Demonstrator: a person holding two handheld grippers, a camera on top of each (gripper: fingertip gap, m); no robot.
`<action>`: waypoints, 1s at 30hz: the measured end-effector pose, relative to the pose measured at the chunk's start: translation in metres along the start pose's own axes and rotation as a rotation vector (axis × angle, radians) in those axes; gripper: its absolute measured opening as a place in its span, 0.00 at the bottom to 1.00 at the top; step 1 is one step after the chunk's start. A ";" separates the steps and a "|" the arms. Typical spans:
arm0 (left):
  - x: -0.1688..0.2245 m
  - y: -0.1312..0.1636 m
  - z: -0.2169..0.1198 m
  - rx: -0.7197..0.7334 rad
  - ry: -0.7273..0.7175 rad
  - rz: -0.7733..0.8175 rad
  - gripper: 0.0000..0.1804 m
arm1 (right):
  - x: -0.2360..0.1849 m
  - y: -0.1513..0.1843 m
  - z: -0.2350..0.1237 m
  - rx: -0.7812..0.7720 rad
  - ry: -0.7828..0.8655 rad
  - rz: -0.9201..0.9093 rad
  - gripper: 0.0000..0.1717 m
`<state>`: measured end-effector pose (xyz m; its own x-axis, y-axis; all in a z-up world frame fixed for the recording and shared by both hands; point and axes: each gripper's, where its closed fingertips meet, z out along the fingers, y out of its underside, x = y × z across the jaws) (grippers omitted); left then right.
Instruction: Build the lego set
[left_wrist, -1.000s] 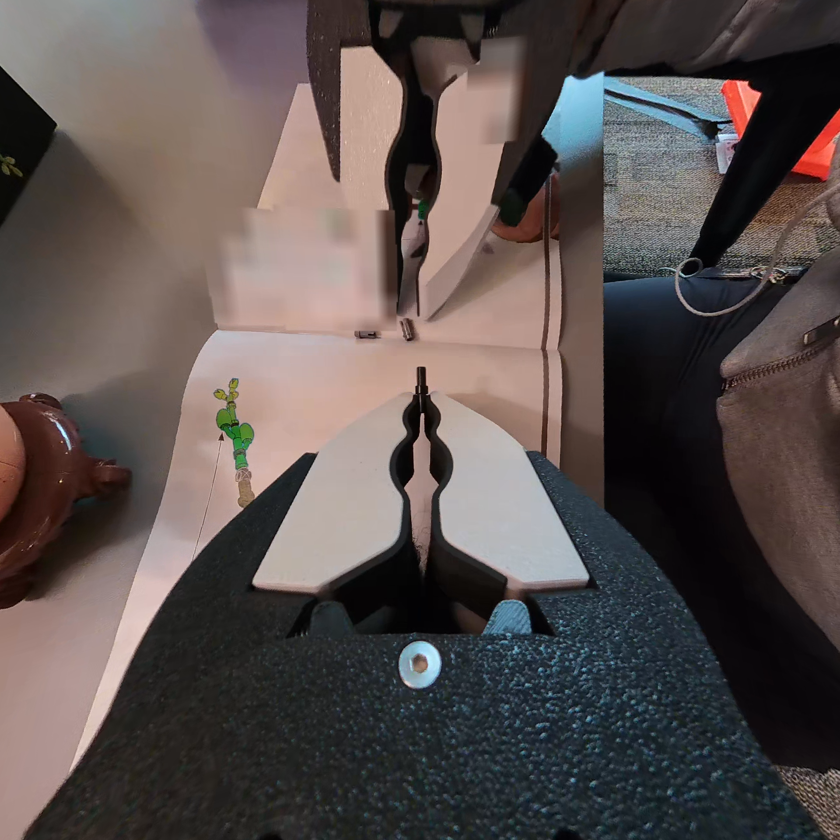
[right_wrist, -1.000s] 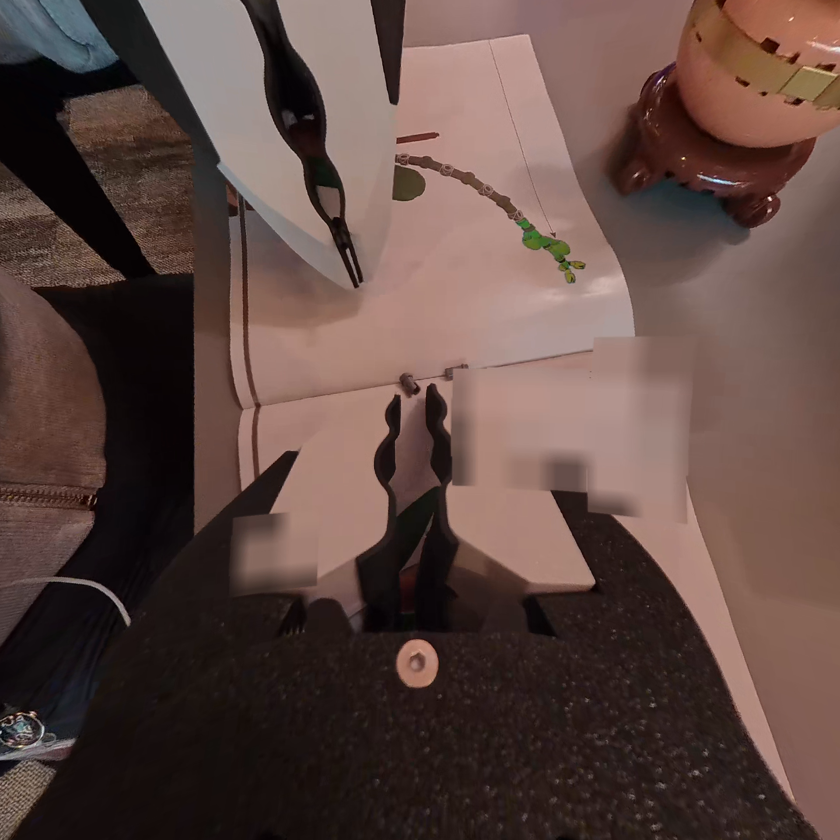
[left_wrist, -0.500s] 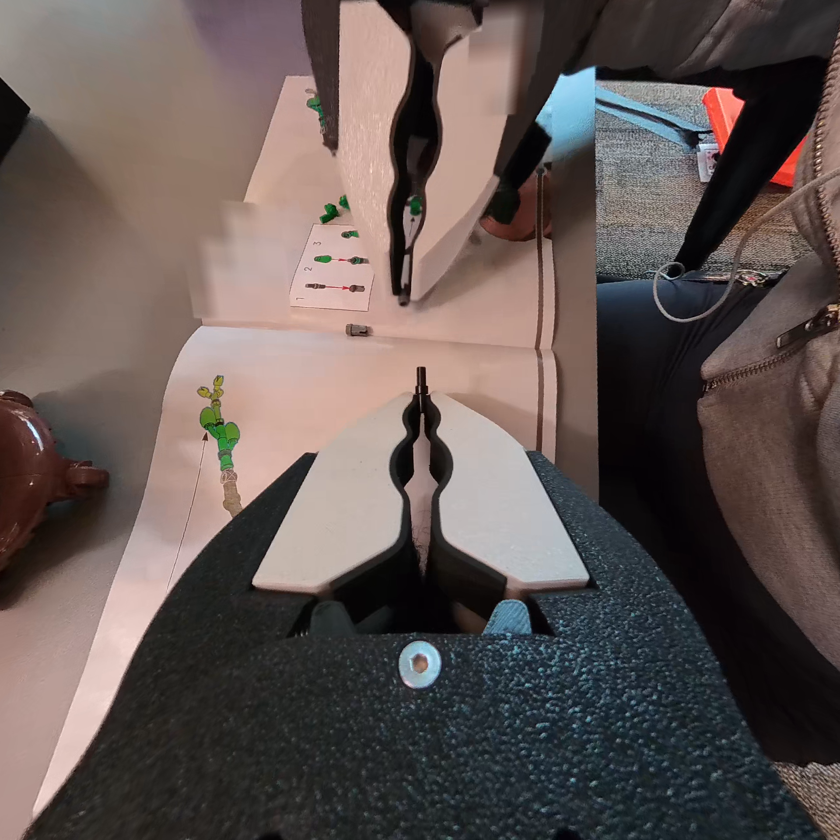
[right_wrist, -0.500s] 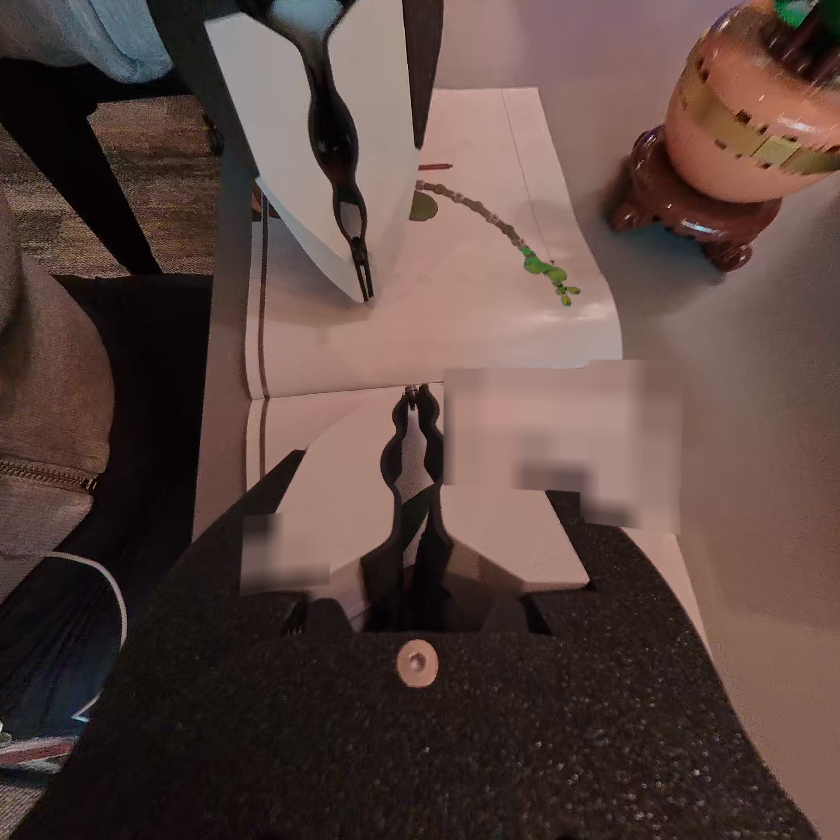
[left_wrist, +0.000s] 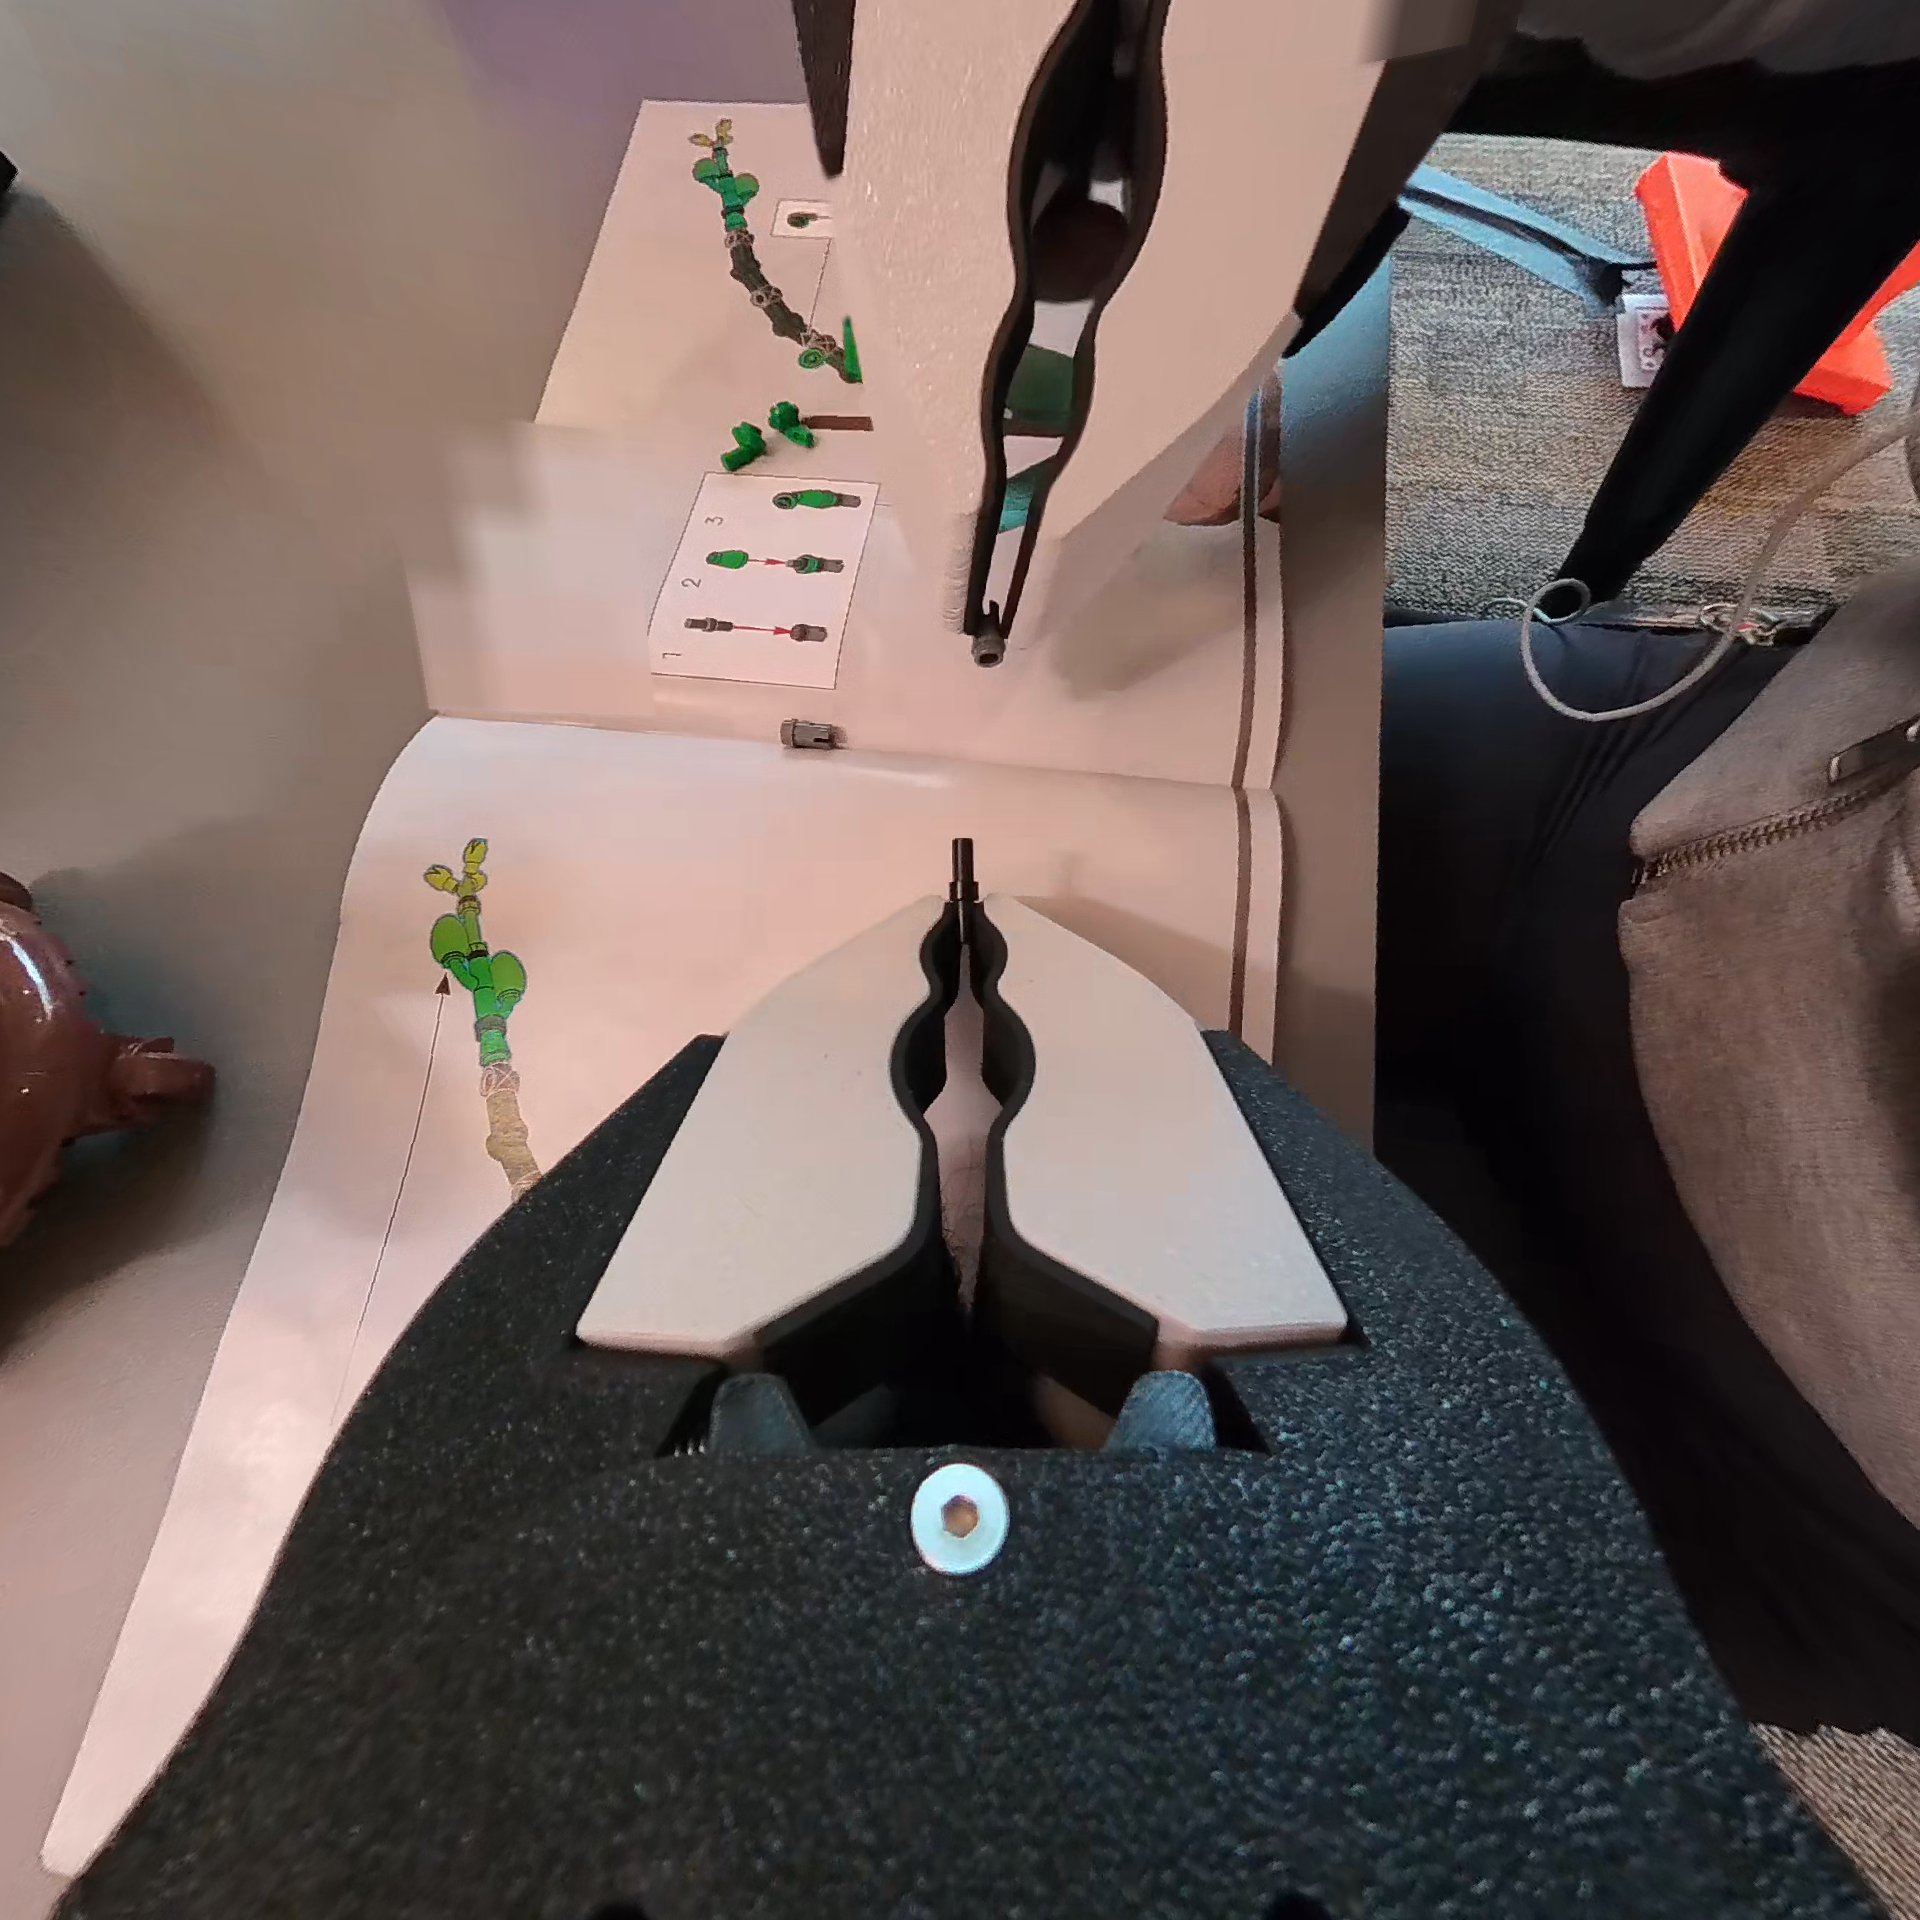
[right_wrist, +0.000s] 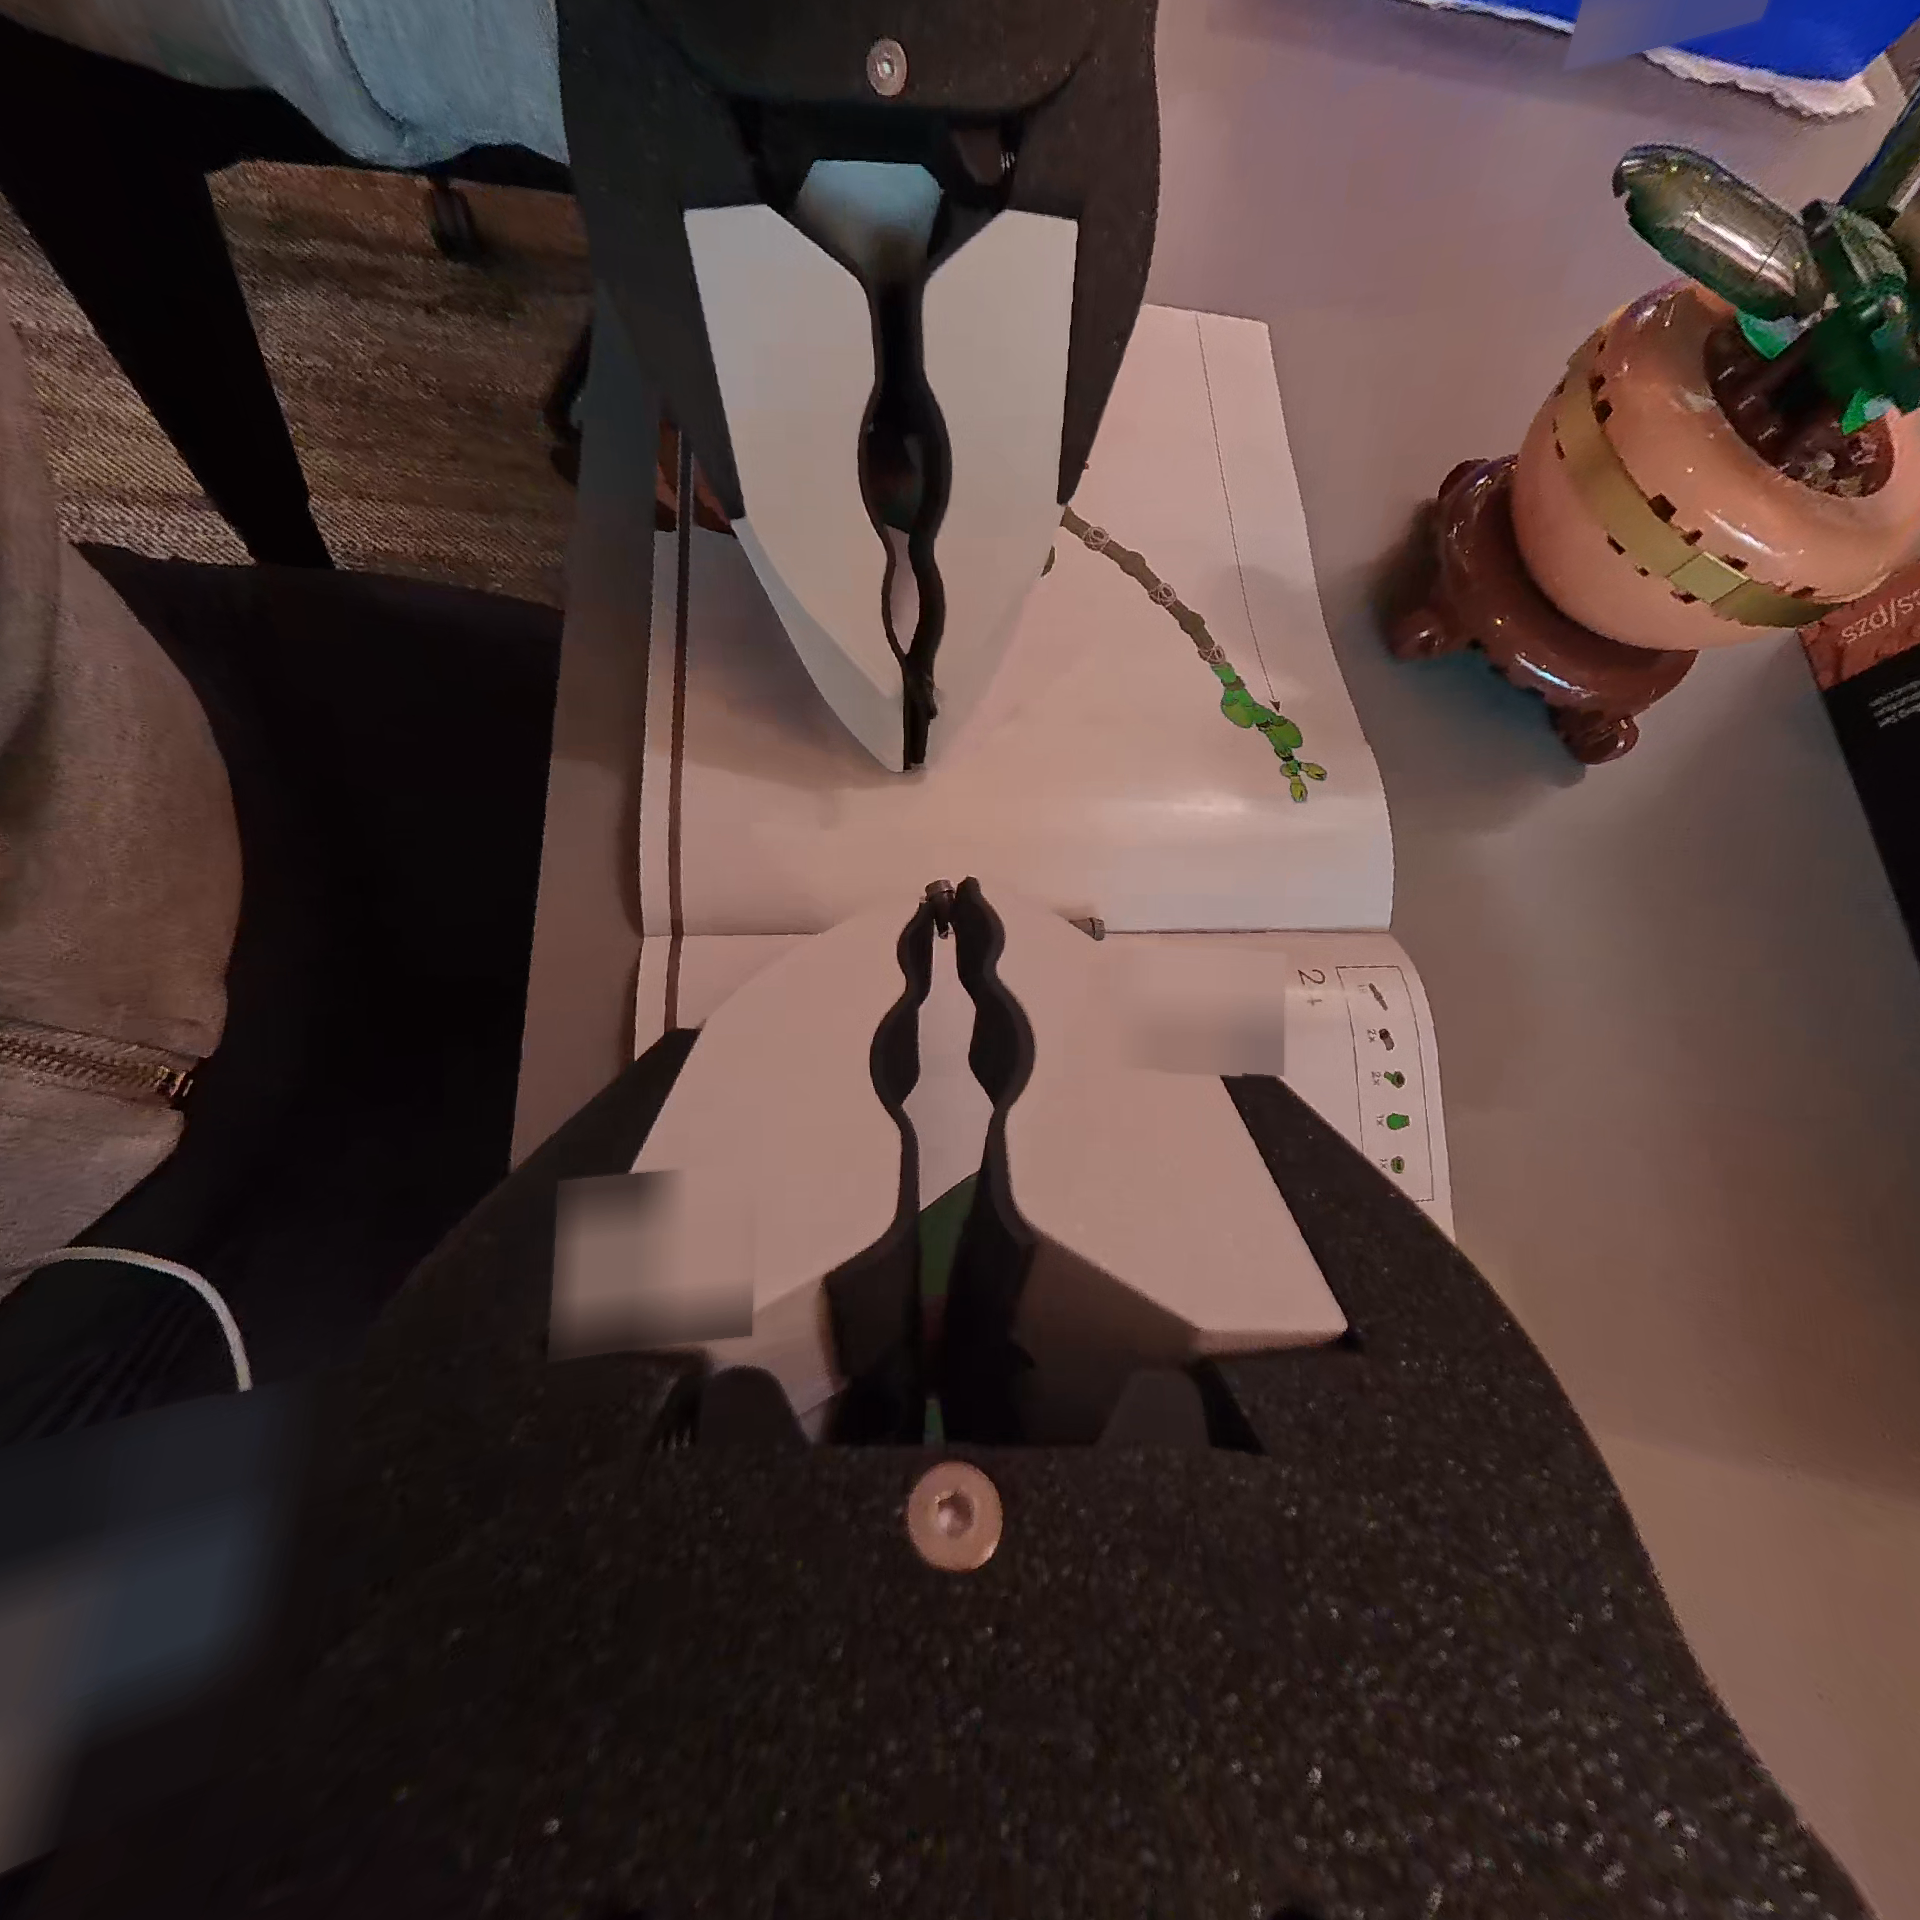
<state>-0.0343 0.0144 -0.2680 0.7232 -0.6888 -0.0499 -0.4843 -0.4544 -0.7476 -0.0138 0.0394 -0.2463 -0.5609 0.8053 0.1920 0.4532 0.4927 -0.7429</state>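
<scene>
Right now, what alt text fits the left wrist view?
The left gripper, shut on a thin black pin, faces the right gripper, which holds a small grey piece above an open instruction booklet; another grey piece lies at its fold.

Dim warm light, fisheye-warped edges

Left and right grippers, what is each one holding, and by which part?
Left gripper: a thin black pin by its lower end. Right gripper: a small grey cylindrical piece, its open end sticking out.
</scene>
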 end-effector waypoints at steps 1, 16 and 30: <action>0.000 0.000 0.000 -0.003 0.001 0.000 0.00 | -0.002 -0.001 0.000 -0.003 0.003 -0.007 0.02; 0.000 0.006 0.004 -0.022 0.010 -0.012 0.00 | -0.005 -0.007 0.007 0.001 0.022 -0.041 0.02; 0.003 0.006 0.004 -0.035 0.019 0.000 0.00 | -0.004 -0.019 0.024 -0.037 0.051 -0.110 0.02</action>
<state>-0.0332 0.0122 -0.2754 0.7144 -0.6988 -0.0371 -0.5010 -0.4737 -0.7243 -0.0365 0.0192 -0.2486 -0.5732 0.7609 0.3040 0.4163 0.5900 -0.6918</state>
